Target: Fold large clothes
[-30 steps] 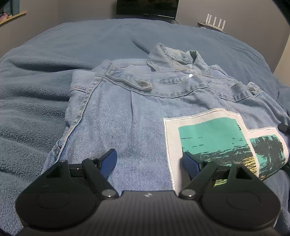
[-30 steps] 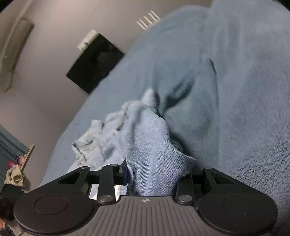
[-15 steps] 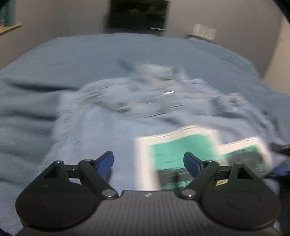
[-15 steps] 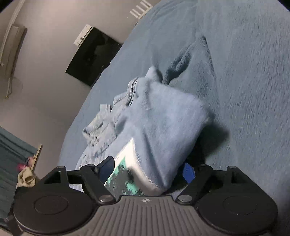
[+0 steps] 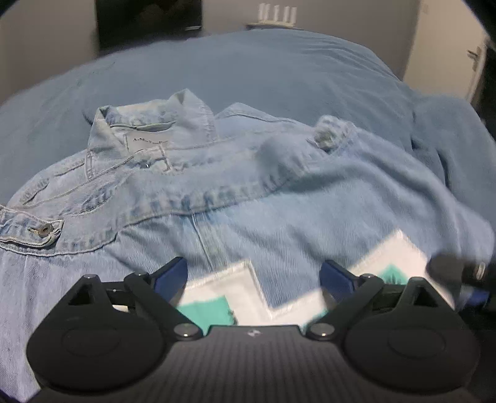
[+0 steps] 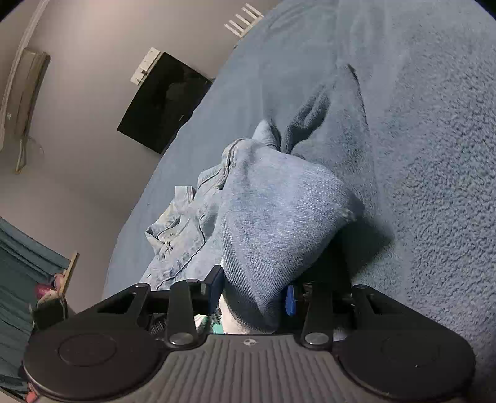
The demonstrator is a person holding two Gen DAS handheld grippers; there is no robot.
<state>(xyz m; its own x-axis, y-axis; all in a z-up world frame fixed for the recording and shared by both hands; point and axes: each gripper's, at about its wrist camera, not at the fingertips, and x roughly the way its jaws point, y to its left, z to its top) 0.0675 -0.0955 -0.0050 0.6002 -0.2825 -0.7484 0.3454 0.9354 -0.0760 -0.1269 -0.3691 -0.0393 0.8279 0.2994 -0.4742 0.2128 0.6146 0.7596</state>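
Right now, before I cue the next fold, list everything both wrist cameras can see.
denim jacket: one, light blue, spread on the bed, collar at the far end.
printed patch: one, white and teal, on the jacket's near part.
blanket: one, dusty blue fleece, covers the bed under the jacket.
dark screen: one, black, on the far wall.
white antenna device: one, on a ledge beyond the bed.
door handle: one, on the door at the right.
left gripper: black with blue pads, jaws opening, over the patch, nothing pinched.
right gripper: black, jaws closing, a fold of the jacket's edge between them.
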